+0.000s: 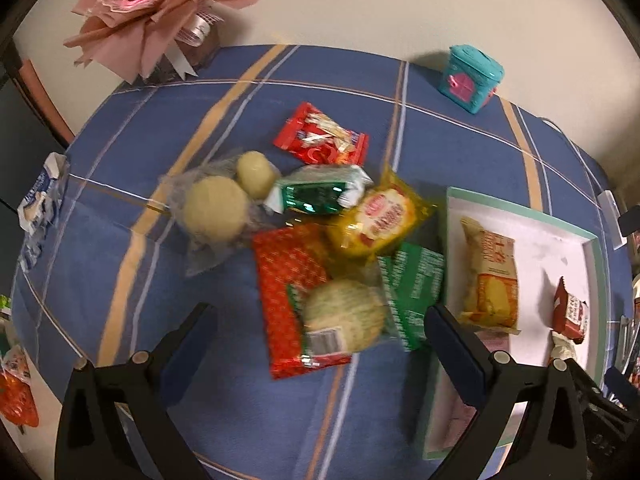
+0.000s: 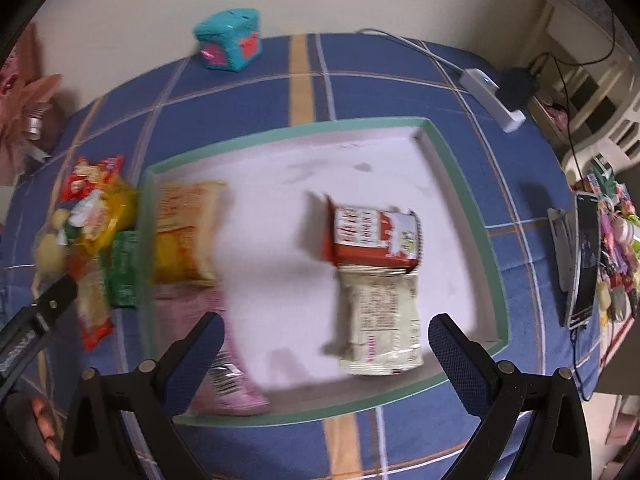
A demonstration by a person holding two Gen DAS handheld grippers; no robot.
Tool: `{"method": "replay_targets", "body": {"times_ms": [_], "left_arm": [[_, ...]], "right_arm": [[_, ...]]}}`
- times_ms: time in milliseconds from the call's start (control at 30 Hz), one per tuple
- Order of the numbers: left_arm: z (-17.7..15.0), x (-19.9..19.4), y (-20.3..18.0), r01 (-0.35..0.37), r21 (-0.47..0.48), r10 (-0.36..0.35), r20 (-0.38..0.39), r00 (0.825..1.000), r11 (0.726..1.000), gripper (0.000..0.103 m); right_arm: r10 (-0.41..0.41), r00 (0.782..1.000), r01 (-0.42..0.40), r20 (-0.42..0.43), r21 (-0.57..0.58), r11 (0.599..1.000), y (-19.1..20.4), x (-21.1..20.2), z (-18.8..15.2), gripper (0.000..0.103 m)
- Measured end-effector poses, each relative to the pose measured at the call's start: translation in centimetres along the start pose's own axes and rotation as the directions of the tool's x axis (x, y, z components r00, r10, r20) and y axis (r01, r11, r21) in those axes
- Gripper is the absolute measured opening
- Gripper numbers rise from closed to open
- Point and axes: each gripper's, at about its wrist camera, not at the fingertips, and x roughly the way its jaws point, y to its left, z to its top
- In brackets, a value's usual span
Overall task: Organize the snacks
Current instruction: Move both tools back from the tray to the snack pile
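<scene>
A pile of snack packets lies on the blue plaid tablecloth: a red-and-green rice cracker packet (image 1: 320,304), a green packet (image 1: 416,288), a yellow packet (image 1: 380,220), a dark green packet (image 1: 316,196), a red packet (image 1: 320,136) and a clear bag of pale round cakes (image 1: 216,208). My left gripper (image 1: 320,328) is open and empty just above the cracker packet. A white tray with a green rim (image 2: 460,184) holds an orange packet (image 2: 184,232), a red-brown packet (image 2: 372,236), a cream packet (image 2: 380,320) and a pink packet (image 2: 224,380). My right gripper (image 2: 326,336) is open and empty over the tray.
A teal toy box (image 1: 472,78) and a pink bouquet (image 1: 148,8) stand at the table's far side. A white power strip (image 2: 492,96) with cable and a phone (image 2: 584,256) lie to the right. A blue-white packet (image 1: 40,208) sits at the left edge.
</scene>
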Motion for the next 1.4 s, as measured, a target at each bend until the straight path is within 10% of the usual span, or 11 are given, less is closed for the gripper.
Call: {"method": "replay_targets", "body": {"times_ms": [633, 1400], "left_arm": [[0.8, 0.2, 10.4, -0.091, -0.205, 0.093, 0.001, 0.996, 0.975, 0.103], [0.1, 2.3, 14.3, -0.149, -0.322, 0.129, -0.084, 0.988, 0.935, 0.103]], "right_arm": [[0.07, 0.998, -0.068, 0.002, -0.208, 0.976, 10.7, -1.1, -2.0, 0.103], [0.094, 0.992, -0.114, -0.083, -0.284, 0.952, 17.1, 2.3, -4.0, 0.103]]}}
